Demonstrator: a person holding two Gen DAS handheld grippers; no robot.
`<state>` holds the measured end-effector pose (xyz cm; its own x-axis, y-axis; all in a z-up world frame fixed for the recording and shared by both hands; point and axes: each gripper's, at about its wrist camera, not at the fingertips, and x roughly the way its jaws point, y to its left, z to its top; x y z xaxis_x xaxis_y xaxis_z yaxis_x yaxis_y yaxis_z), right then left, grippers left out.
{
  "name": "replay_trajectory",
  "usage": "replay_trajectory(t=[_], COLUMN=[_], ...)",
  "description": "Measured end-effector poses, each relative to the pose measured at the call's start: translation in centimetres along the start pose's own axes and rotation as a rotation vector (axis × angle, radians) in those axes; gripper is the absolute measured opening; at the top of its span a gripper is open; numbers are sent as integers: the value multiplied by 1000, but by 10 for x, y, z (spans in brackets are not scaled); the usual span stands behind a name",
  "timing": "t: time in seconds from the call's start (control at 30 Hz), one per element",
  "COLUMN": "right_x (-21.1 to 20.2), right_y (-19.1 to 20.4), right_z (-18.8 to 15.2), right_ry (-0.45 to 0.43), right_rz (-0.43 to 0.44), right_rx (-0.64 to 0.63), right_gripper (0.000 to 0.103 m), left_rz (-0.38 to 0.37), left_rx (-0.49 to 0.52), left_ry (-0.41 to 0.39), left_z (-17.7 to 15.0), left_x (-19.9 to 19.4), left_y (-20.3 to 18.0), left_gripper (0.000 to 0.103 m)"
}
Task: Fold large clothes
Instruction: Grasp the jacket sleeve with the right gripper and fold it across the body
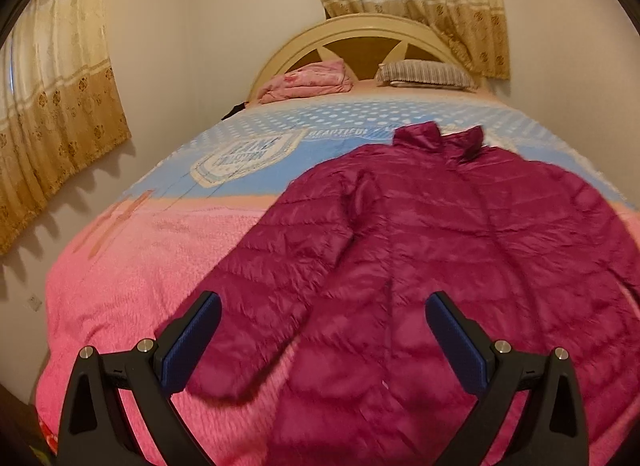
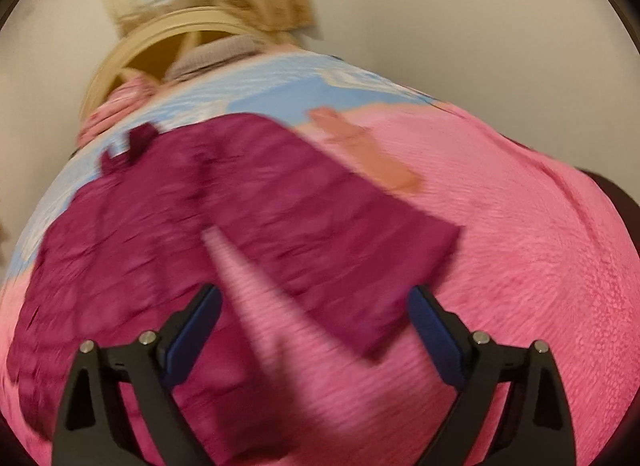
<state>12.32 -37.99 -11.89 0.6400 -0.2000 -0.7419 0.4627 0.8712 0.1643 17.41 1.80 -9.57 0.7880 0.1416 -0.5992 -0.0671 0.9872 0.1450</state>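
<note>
A magenta quilted puffer jacket (image 1: 440, 250) lies spread flat on the bed, collar toward the headboard. Its left sleeve (image 1: 256, 306) runs down toward me. My left gripper (image 1: 322, 330) is open and empty, above the jacket's lower left part. In the right wrist view, which is blurred, the jacket (image 2: 160, 234) shows with its right sleeve (image 2: 360, 250) stretched out to the right. My right gripper (image 2: 316, 326) is open and empty, above the gap between body and right sleeve.
The bed has a pink and blue blanket (image 1: 140, 274). A folded pink quilt (image 1: 308, 79) and a striped pillow (image 1: 424, 73) lie by the cream headboard (image 1: 360, 31). Curtains (image 1: 52, 105) hang on the walls on the left and behind.
</note>
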Motion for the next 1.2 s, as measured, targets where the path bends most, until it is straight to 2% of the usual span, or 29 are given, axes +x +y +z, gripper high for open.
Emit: replay_trajectory(t=[0.17,0.2,0.27,0.33,0.37,0.4,0.5,0.7,0.8,1.0,1.2], right_x=[27,32,41,43,43,49,49,50,50,51,56], right_y=[-35,-38,-37,-30,-26,-25,-35,-63,-60,-9,64], right_z=[15,16,17,17,18,21,34,72,89,116,127], right_ry=[84,104,136,131,122,127,130,54,23,-70,-126], right_rz=[-42,-41,-24,-28,-21,-5,3,-118,-163,-169,-109], right_rx=[98,106,97,61,32,12,13,8,-30,-131,-261], right_gripper=[87,82,74,68,46,30,19,15,14,14,14], left_rz=[37,40,57,61,65,68,79,135,168,212,211], left_rx=[-7,-6,1,6,9,12,14,11,4,7,-17], left_ry=[34,40,52,68,76,81,89,95,104,118,125], left_z=[13,15,18,21,22,23,28,41,47,56,71], left_x=[38,44,57,69,74,77,89,112,126,151,169], left_y=[6,7,6,5,6,6,12,35,49,65,67], left_gripper=[102,102,102,102,102,102,102,102,102,102,102])
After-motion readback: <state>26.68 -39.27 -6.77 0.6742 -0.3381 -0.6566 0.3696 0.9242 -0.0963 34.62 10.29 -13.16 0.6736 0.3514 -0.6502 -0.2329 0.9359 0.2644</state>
